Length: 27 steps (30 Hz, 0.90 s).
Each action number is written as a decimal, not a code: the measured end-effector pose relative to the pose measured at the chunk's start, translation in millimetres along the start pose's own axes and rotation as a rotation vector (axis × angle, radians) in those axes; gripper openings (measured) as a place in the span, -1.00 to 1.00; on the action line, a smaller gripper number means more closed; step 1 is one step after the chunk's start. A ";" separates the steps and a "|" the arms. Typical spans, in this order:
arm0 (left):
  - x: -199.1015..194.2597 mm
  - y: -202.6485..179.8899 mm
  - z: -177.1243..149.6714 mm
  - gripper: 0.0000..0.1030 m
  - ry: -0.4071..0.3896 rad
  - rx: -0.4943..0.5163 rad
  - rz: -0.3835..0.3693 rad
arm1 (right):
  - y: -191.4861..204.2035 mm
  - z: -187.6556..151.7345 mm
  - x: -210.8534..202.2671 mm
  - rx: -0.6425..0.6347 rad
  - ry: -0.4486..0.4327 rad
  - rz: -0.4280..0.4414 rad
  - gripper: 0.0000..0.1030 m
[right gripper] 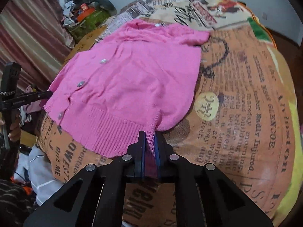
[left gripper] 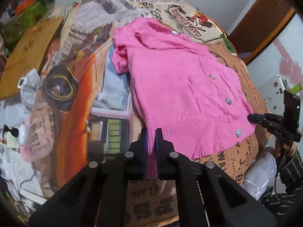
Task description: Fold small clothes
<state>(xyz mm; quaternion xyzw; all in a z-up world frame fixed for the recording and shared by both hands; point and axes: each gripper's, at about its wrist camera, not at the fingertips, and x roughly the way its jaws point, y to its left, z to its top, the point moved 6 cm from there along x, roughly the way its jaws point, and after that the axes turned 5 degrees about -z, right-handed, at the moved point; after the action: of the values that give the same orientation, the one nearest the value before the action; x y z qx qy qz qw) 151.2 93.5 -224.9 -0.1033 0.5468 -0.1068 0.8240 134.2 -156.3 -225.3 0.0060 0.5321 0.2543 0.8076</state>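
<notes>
We have the left gripper (left gripper: 151, 132) clamped on the pink cardigan (left gripper: 176, 79) at its ribbed hem, 6 o'clock; the right gripper (right gripper: 151, 134) likewise. Printed blanket (right gripper: 236, 98) underneath. Cardigan lies buttoned, slightly wrinkled. Only the right view shows the curtain (right gripper: 32, 36), 10 o'clock.

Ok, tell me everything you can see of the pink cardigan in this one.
The pink cardigan is a small knit garment with a ribbed hem and a row of pale buttons along its front edge. It lies spread flat, lightly wrinkled, on the newsprint-patterned cover, one short sleeve bunched at its side. The left gripper and the right gripper are each shut on the hem, at opposite bottom corners.
</notes>
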 end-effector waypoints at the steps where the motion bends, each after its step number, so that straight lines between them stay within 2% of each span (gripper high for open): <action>1: -4.7 -0.3 3.3 -0.88 -0.013 0.004 0.002 | 1.4 3.1 -3.9 -0.004 -0.013 0.000 -0.85; 7: -51.9 -7.5 47.6 -0.88 -0.167 0.027 0.003 | 3.9 38.2 -41.3 -0.030 -0.139 -0.007 -0.85; 13: -70.0 -12.2 106.0 -0.88 -0.256 0.048 0.027 | 6.0 81.7 -57.9 -0.074 -0.241 -0.026 -0.86; 19: -48.7 -5.7 161.9 -0.88 -0.264 0.021 0.019 | -4.1 127.4 -54.7 -0.089 -0.304 -0.047 -0.86; 27: 12.3 26.9 219.4 -0.88 -0.209 -0.074 0.002 | -36.5 183.1 -13.5 -0.037 -0.299 -0.067 -0.86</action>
<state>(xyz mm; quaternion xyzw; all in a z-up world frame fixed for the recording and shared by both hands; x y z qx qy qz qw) 360.1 127.4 -160.0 -0.1439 0.4616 -0.0745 0.8722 302.8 -146.0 -144.5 0.0109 0.4012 0.2334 0.8857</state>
